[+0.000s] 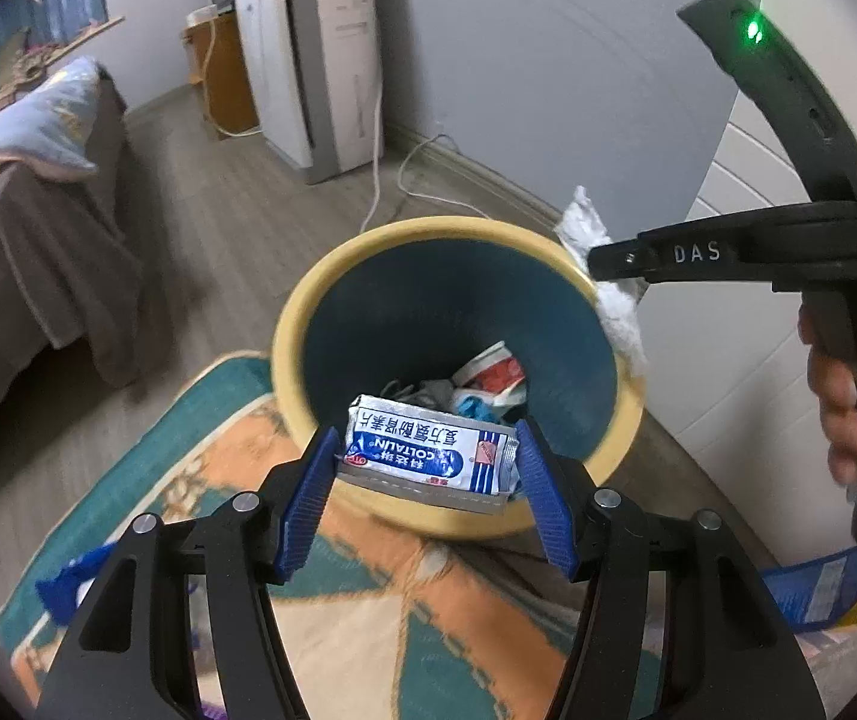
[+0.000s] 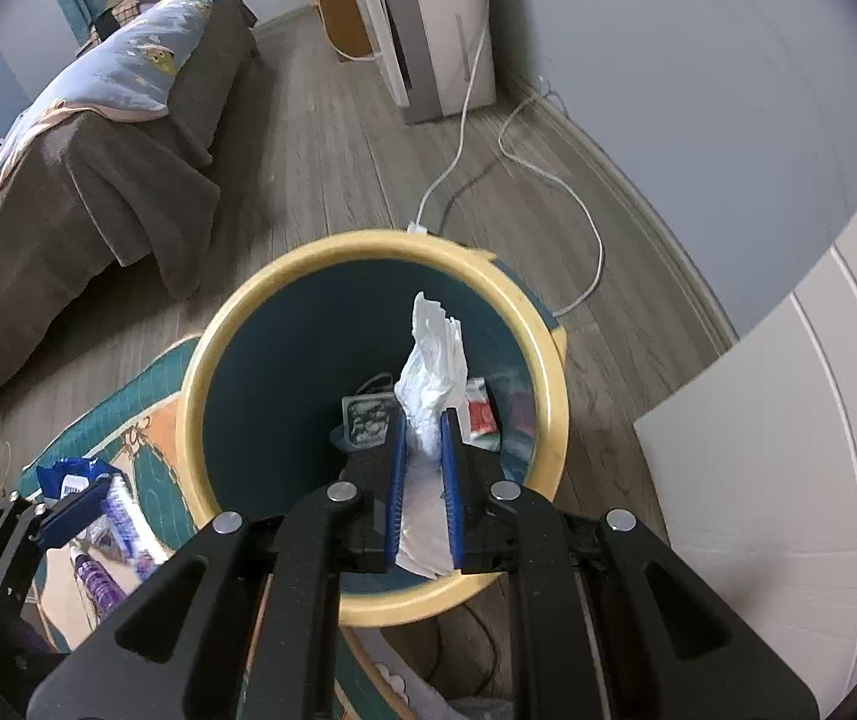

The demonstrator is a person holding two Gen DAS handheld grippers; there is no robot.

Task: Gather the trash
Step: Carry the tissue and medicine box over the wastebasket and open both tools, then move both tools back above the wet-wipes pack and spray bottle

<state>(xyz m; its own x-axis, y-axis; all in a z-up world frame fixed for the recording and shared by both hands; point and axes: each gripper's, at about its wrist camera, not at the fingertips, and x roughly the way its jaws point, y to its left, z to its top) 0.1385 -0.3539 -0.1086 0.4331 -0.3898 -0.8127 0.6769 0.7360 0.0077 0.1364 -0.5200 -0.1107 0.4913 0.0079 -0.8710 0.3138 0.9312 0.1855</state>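
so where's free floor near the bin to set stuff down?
Bare wood floor lies between the bin and the sofa. Beyond the bin, a white cable crosses the boards. The rug beside the bin is crowded with wrappers. Each claw, left and right, holds trash.

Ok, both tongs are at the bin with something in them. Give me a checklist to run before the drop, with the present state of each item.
1. Left tongs holding the medicine packet between the pads: ok.
2. Packet over the bin opening: not ok, it sits over the near rim.
3. Right tongs shut on the white tissue: ok.
4. Tissue over the bin opening: ok in the right wrist view; in the left wrist view it looks closer to the rim.
5. Room left in the bin: ok, trash lies only at the bottom.
6. Remaining trash on the rug: not ok, blue wrappers lie there.
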